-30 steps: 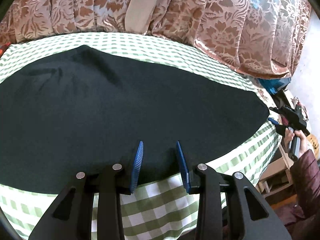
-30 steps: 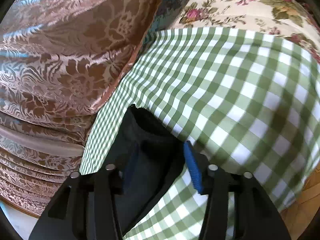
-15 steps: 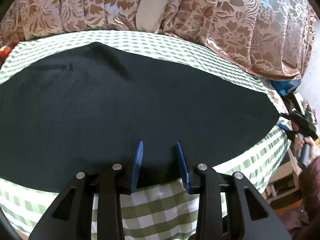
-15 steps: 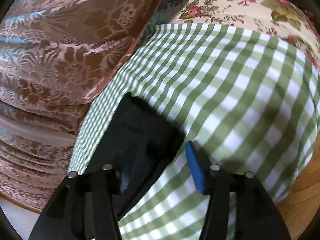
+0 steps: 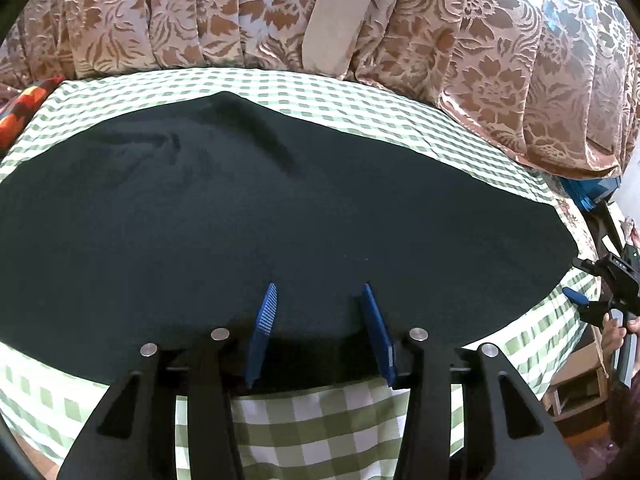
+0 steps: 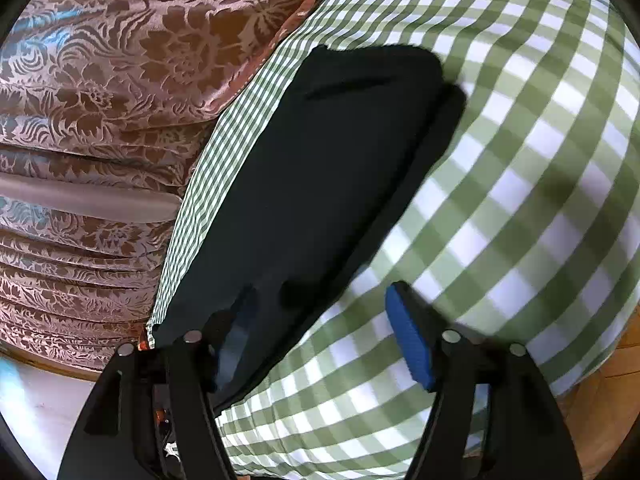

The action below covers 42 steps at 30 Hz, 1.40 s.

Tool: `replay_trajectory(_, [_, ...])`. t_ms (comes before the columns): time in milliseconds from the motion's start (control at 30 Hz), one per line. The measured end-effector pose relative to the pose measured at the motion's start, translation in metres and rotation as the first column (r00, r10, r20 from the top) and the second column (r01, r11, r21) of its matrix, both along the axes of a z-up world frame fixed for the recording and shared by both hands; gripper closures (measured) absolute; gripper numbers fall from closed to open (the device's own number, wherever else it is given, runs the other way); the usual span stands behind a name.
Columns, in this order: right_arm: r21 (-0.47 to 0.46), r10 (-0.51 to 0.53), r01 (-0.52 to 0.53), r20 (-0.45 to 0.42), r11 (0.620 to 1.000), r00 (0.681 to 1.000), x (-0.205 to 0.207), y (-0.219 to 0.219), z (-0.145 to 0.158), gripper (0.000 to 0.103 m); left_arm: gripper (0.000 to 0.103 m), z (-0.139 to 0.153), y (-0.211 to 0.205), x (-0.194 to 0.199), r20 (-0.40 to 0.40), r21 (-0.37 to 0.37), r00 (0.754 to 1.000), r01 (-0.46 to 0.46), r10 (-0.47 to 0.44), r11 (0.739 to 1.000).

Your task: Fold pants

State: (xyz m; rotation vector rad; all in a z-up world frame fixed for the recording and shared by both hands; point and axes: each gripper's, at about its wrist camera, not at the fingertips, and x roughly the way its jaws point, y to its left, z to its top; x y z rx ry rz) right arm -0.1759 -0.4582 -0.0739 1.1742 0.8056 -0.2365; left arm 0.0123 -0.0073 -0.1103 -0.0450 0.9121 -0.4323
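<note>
black pants (image 5: 280, 216) lie flat across the checkered desk (image 5: 320, 416) mid-frame; left tool (image 5: 320, 336) spread wide, right tool (image 6: 320, 344) released too

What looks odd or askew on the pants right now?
Little stands out. The pants lie mostly flat on the checked cloth, but a diagonal crease and a few small wrinkles sit near the far edge. Nothing looks torn or spilled.

Home room: floral curtains (image 5: 500, 60), gingham tablecloth (image 6: 520, 160), wood floor (image 6: 616, 380).
</note>
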Motion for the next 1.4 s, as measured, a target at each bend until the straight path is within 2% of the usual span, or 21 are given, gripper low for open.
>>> replay_trajectory(167, [0.041,-0.056,0.056,0.009,0.998,0.998,0.002,0.000,0.001,0.029,0.059,-0.003,0.002,0.000,0.001,-0.012,1.000,0.005,-0.005,1.000])
replay_trajectory(400, [-0.001,-0.118,0.118,0.002,0.993,0.993,0.017,-0.005,0.002,0.032,0.059,-0.005,0.005,0.000,0.002,-0.025,1.000,0.007,-0.007,1.000])
replay_trajectory(633, [-0.025,-0.183,0.183,-0.008,0.983,0.983,0.010,-0.020,-0.002,0.051,0.059,-0.007,0.004,-0.001,-0.004,-0.028,1.000,0.004,-0.004,1.000])
replay_trajectory(700, [-0.001,-0.193,0.193,0.017,0.981,0.981,0.007,-0.023,-0.005,0.051,0.059,-0.009,0.005,0.000,-0.012,-0.036,1.000,0.001,-0.001,0.999])
replay_trajectory(800, [0.001,-0.185,0.185,0.024,0.983,0.983,0.005,-0.026,-0.007,0.058,0.059,-0.010,0.008,0.003,-0.030,-0.060,1.000,-0.011,0.009,0.998])
replay_trajectory(867, [0.000,-0.179,0.179,0.030,0.984,0.983,0.004,-0.027,-0.008,0.076,0.059,-0.010,0.010,0.005,-0.039,-0.068,0.999,-0.013,0.010,0.998])
replay_trajectory(1000, [0.011,-0.169,0.168,0.048,0.986,0.984,0.001,-0.031,-0.010,0.087,0.059,-0.009,0.015,0.009,-0.079,-0.108,0.997,-0.024,0.016,0.994])
replay_trajectory(1100, [-0.013,-0.140,0.142,0.088,0.990,0.986,0.003,-0.028,0.003,0.089,0.059,-0.006,0.018,0.010,-0.105,-0.136,0.994,-0.027,0.013,0.990])
replay_trajectory(1267, [-0.113,-0.025,0.045,0.170,0.993,0.985,0.021,-0.015,0.043,0.090,0.059,0.000,0.023,0.013,-0.128,-0.209,0.992,-0.036,0.009,0.977])
replay_trajectory(1333, [-0.189,0.065,-0.030,0.180,0.981,0.981,0.035,0.002,0.063,0.090,0.059,0.003,0.025,0.013,-0.131,-0.236,0.991,-0.036,0.005,0.971])
replay_trajectory(1400, [-0.270,0.176,-0.125,0.173,0.955,0.969,0.051,0.027,0.079,0.090,0.059,0.008,0.026,0.014,-0.132,-0.274,0.991,-0.027,-0.009,0.961])
